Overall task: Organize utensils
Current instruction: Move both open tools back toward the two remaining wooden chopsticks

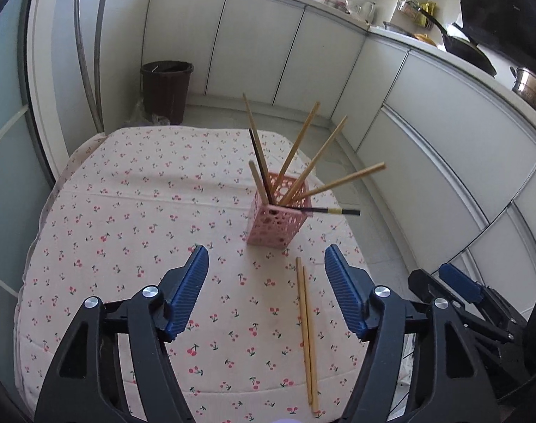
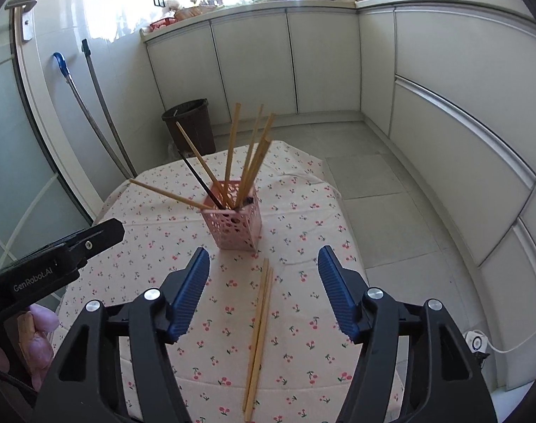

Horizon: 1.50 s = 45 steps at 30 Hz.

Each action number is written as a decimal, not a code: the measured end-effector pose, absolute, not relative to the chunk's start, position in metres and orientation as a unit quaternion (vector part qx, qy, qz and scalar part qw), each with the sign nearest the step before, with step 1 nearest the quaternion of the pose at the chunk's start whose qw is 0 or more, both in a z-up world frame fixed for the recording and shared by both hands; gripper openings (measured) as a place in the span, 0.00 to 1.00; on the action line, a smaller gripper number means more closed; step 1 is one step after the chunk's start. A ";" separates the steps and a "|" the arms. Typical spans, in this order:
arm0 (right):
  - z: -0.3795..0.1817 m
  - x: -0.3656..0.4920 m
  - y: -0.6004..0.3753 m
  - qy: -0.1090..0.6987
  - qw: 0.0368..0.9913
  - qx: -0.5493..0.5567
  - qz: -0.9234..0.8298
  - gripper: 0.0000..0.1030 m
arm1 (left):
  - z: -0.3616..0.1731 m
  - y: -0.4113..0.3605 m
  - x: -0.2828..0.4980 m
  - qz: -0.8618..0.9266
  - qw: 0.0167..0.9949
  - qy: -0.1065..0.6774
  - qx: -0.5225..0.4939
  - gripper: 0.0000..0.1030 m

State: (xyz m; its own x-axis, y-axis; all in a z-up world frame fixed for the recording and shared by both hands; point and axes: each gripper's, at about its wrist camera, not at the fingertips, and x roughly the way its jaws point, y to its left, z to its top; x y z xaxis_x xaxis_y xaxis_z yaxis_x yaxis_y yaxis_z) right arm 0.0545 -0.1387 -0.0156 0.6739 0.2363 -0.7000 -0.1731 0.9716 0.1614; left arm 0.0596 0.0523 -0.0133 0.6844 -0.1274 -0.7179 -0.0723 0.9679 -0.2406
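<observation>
Left claw point(image 1: 266, 264) is wide apart with nothing in it, hanging over the cherry-print cloth point(image 1: 127, 218). From that cam the loose chopsticks point(image 1: 306, 335) lie flat on the cloth toward its right finger point(image 1: 345, 296), long axis running pretty much straight along the way the claw points, so it would need a nudge right to straddle them. Pink holder point(image 1: 273, 224) sits just past their far tips, already bristling with sticks fanned out, a dark one poking right. Right claw point(image 2: 264, 264) is also spread and empty, and in its view the pair point(image 2: 259, 338) sits nearly dead centre between the fingers, so I'd say the right one is better lined up. Holder point(image 2: 234, 225) is straight ahead; those leaning sticks look like the only snag.
</observation>
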 end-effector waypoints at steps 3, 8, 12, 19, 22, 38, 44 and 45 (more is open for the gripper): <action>-0.027 0.052 -0.145 0.403 0.909 0.035 0.102 0.64 | -0.026 0.049 0.060 -0.014 0.902 0.414 -0.119 0.66; -0.042 0.051 -0.150 0.420 0.902 0.030 0.098 0.76 | -0.041 0.043 0.064 -0.012 0.895 0.434 -0.106 0.79; -0.058 0.051 -0.159 0.444 0.892 0.031 0.084 0.88 | -0.056 0.040 0.068 -0.003 0.886 0.453 -0.098 0.88; -0.096 0.058 -0.196 0.524 0.849 0.067 0.020 0.89 | -0.091 0.035 0.079 0.014 0.864 0.497 -0.075 0.91; -0.099 0.059 -0.203 0.531 0.844 0.081 0.008 0.93 | -0.104 0.032 0.083 0.018 0.856 0.513 -0.070 0.92; -0.131 0.065 -0.242 0.578 0.769 0.275 0.014 0.93 | -0.152 0.004 0.085 0.003 0.823 0.568 -0.007 0.93; -0.134 0.064 -0.251 0.576 0.756 0.312 0.005 0.93 | -0.160 -0.013 0.080 -0.038 0.810 0.585 0.004 0.90; -0.135 0.064 -0.251 0.576 0.754 0.316 0.006 0.93 | -0.161 -0.015 0.079 -0.039 0.810 0.585 0.007 0.86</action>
